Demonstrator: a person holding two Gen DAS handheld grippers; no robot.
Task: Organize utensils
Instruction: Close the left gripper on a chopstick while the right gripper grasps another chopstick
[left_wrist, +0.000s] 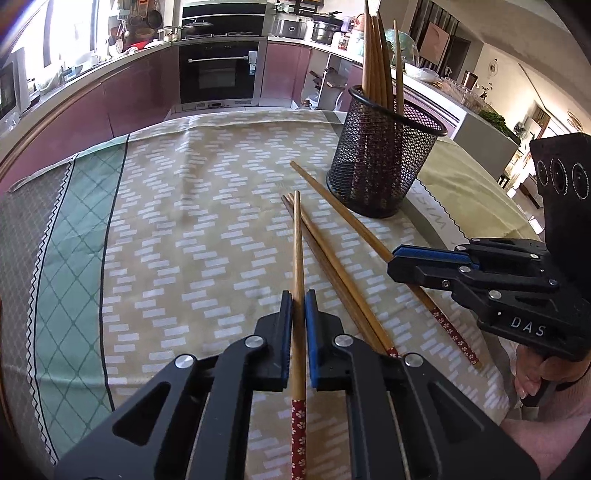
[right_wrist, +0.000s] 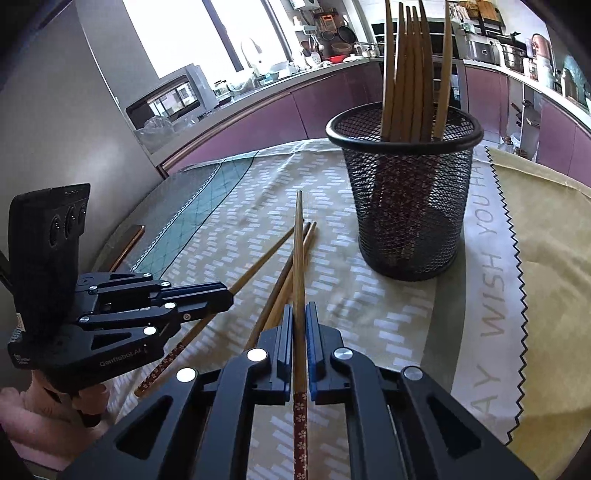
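Note:
A black mesh holder (left_wrist: 384, 162) (right_wrist: 406, 206) stands upright on the table with several wooden chopsticks in it, tips up. My left gripper (left_wrist: 298, 295) (right_wrist: 229, 295) is shut on one chopstick (left_wrist: 297, 240) just above its red flowered end. Over to its right, my right gripper (right_wrist: 299, 306) (left_wrist: 392, 263) is shut on another chopstick (right_wrist: 298, 240) that points toward the holder. Two loose chopsticks (left_wrist: 332, 273) (right_wrist: 275, 299) lie on the cloth between the two held ones, crossing under them.
A patterned tablecloth (left_wrist: 184, 221) covers the round table, with a yellow cloth (right_wrist: 546, 240) overlapping it beside the holder. Purple kitchen cabinets and an oven (left_wrist: 219, 70) stand beyond the far edge. A hand in a pink sleeve (left_wrist: 535, 424) holds the right gripper.

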